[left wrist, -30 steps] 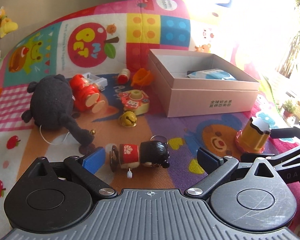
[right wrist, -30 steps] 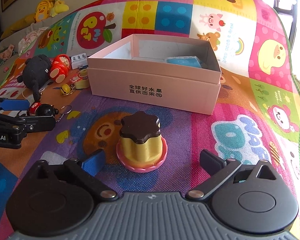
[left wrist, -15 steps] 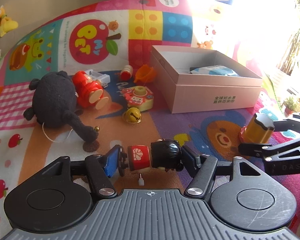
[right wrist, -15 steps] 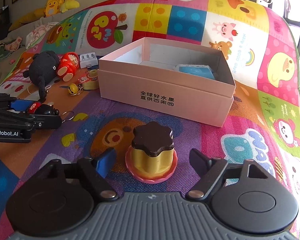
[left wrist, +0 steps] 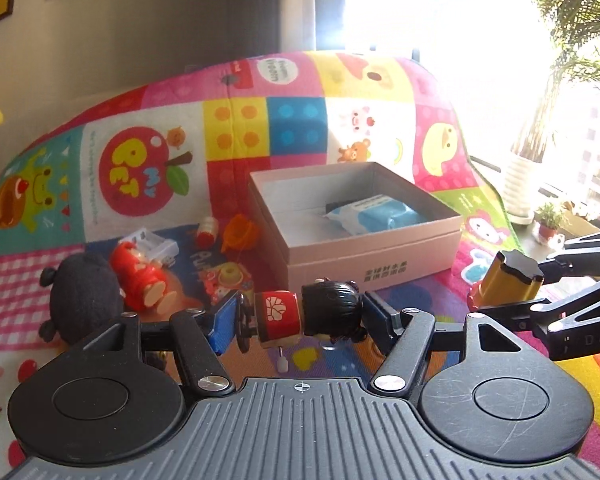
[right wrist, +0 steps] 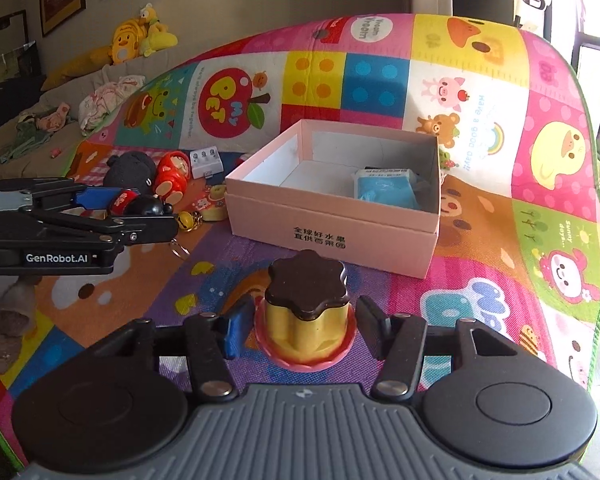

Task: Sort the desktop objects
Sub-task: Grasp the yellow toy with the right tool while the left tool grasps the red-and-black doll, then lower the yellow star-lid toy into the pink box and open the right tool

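My left gripper (left wrist: 300,318) is shut on a small doll keychain (left wrist: 308,314) with a red body and black hair, held above the mat; it also shows in the right wrist view (right wrist: 138,204). My right gripper (right wrist: 305,326) is shut on a pudding toy (right wrist: 306,316) with a brown top, yellow body and pink base, lifted off the mat; it also shows in the left wrist view (left wrist: 504,280). The open pink box (right wrist: 332,232) stands ahead and holds a blue packet (right wrist: 384,188).
On the colourful play mat (left wrist: 148,160) left of the box lie a black plush (left wrist: 82,296), a red doll (left wrist: 140,276), a white case (left wrist: 152,242), an orange toy (left wrist: 240,232), a small red-white bottle (left wrist: 207,230), a camera toy (left wrist: 226,280) and a gold bell (right wrist: 188,220).
Both grippers have closed on their objects and lifted them: the left on the doll keychain, the right on the pudding toy. Both views have risen and tilted up towards the box.
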